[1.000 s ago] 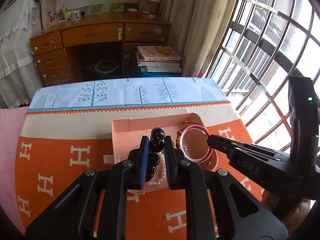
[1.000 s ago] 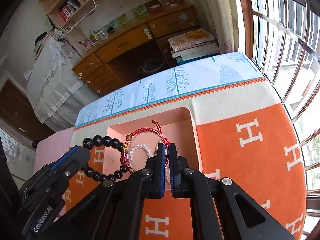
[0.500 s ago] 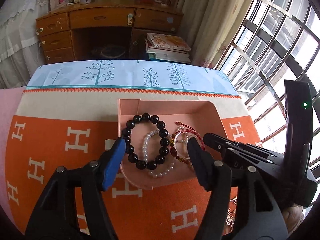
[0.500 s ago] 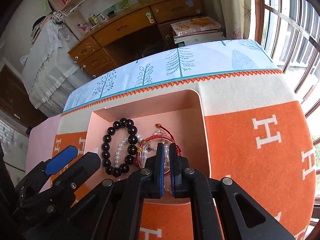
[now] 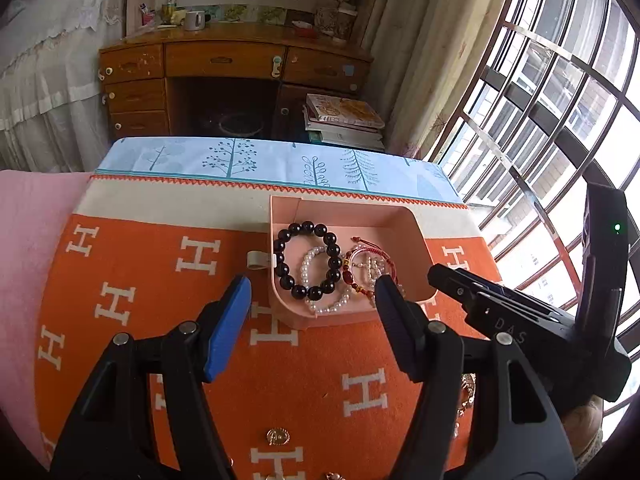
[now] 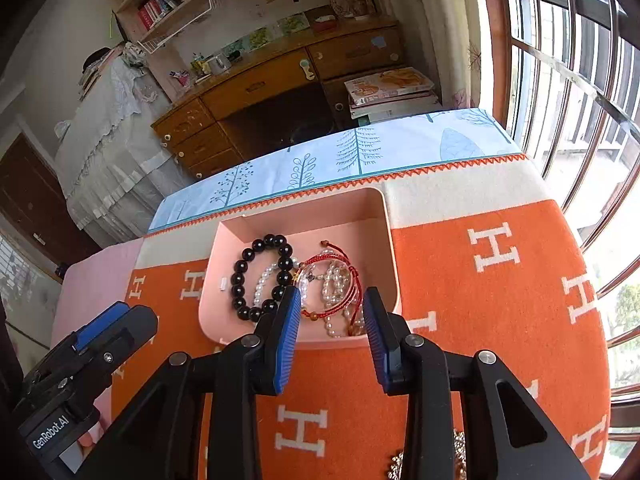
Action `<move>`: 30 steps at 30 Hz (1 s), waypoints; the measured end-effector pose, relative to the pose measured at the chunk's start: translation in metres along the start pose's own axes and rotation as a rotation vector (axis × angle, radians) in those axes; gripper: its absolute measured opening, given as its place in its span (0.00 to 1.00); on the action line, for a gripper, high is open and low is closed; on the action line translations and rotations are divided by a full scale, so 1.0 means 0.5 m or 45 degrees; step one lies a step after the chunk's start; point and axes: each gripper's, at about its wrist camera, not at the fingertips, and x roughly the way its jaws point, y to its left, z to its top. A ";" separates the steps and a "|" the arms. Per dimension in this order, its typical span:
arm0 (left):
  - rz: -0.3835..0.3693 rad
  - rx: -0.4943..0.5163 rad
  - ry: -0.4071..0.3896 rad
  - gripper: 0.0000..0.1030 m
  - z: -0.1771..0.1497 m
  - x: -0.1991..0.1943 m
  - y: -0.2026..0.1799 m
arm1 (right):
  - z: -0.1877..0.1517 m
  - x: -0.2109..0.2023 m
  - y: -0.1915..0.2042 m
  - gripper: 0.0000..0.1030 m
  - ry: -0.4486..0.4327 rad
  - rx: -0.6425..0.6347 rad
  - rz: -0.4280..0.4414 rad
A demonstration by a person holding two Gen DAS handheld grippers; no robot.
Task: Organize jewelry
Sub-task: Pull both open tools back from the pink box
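Note:
A pink tray [image 5: 344, 206] [image 6: 304, 210] sits on the orange blanket. In it lie a black bead bracelet [image 5: 280, 246] [image 6: 240, 276], a white pearl bracelet [image 5: 328, 308] [image 6: 262, 284] and a red cord bracelet [image 5: 370, 246] [image 6: 334, 258] with clear beads. My left gripper [image 5: 314, 294] is open and empty, just before the tray's near edge. My right gripper [image 6: 332, 306] is open and empty above the tray's near edge, over the red cord bracelet. The right gripper's body shows at the right of the left wrist view.
Small gold pieces lie on the blanket near me [image 5: 278, 436] [image 6: 396, 468]. A grey tab [image 5: 256, 260] sticks out at the tray's left side. A wooden desk [image 5: 224, 68] and stacked books [image 5: 344, 120] stand beyond the table. Windows are at the right.
The left gripper opened and let the black bead bracelet drop into the tray, then drew back. The right gripper opened and released the red cord bracelet into the tray.

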 end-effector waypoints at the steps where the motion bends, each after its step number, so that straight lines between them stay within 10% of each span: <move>1: 0.008 0.001 -0.002 0.60 -0.006 -0.010 0.000 | -0.006 -0.012 0.004 0.32 -0.007 -0.007 0.006; 30: 0.010 -0.005 -0.070 0.60 -0.182 -0.240 0.027 | -0.279 -0.270 0.112 0.36 -0.063 -0.222 0.091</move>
